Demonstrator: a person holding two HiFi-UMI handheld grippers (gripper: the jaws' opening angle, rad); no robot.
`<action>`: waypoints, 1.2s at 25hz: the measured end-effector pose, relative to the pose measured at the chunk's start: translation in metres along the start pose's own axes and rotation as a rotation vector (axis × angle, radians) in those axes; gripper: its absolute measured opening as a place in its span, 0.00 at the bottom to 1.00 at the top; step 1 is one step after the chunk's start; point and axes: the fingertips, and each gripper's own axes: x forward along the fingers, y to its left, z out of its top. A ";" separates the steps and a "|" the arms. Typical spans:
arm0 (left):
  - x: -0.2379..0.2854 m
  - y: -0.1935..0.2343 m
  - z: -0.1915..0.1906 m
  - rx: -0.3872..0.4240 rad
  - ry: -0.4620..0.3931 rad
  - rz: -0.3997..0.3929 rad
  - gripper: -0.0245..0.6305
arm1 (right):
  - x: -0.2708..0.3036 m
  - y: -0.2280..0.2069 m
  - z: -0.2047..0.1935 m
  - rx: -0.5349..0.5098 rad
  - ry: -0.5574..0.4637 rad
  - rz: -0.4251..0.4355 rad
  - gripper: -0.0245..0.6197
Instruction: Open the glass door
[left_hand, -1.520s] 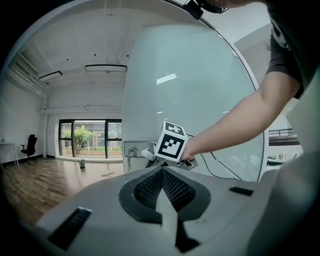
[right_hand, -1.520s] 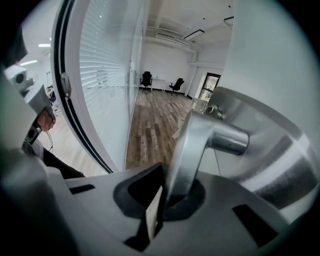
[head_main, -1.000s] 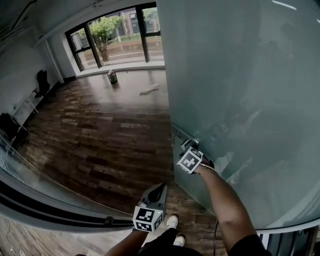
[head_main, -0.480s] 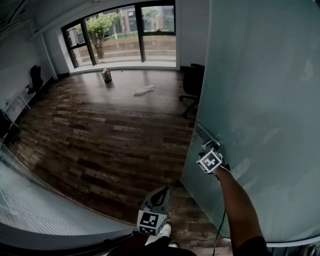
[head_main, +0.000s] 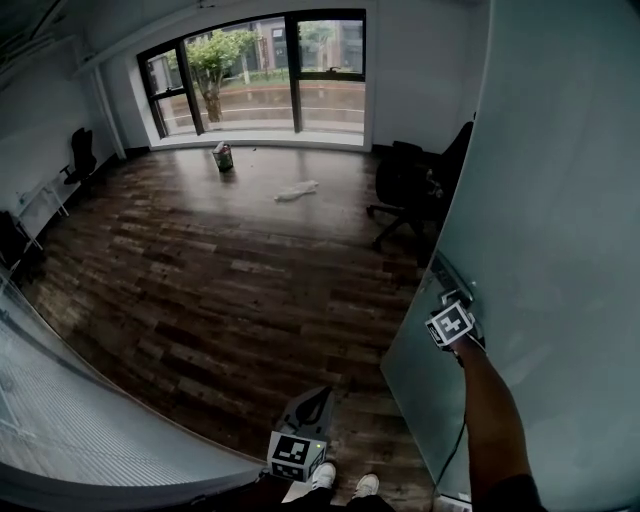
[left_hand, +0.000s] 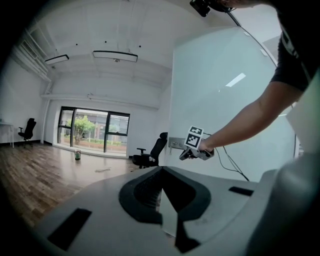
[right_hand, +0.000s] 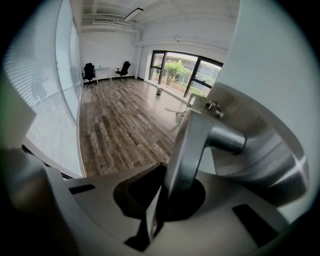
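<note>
Glass door stands part open at 3 o'clock, your right gripper clamped on its handle; next, swing it wider. Left gripper, at 6 o'clock, is closed on nothing.

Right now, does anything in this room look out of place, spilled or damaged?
Only two things on the wood floor near the window: a small can standing alone and a pale crumpled scrap, cloth or paper, lying loose nearby. No spill or damage shows. The right claw is shut on the door handle.
</note>
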 end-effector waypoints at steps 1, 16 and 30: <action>0.003 -0.001 0.000 0.002 0.006 0.009 0.04 | 0.000 -0.007 -0.001 0.010 -0.004 0.008 0.06; 0.048 -0.038 -0.019 0.039 0.079 0.000 0.04 | 0.009 -0.135 -0.049 0.120 0.073 -0.067 0.06; 0.055 -0.053 -0.025 0.028 0.075 0.003 0.04 | -0.047 -0.220 -0.071 0.334 -0.144 -0.293 0.32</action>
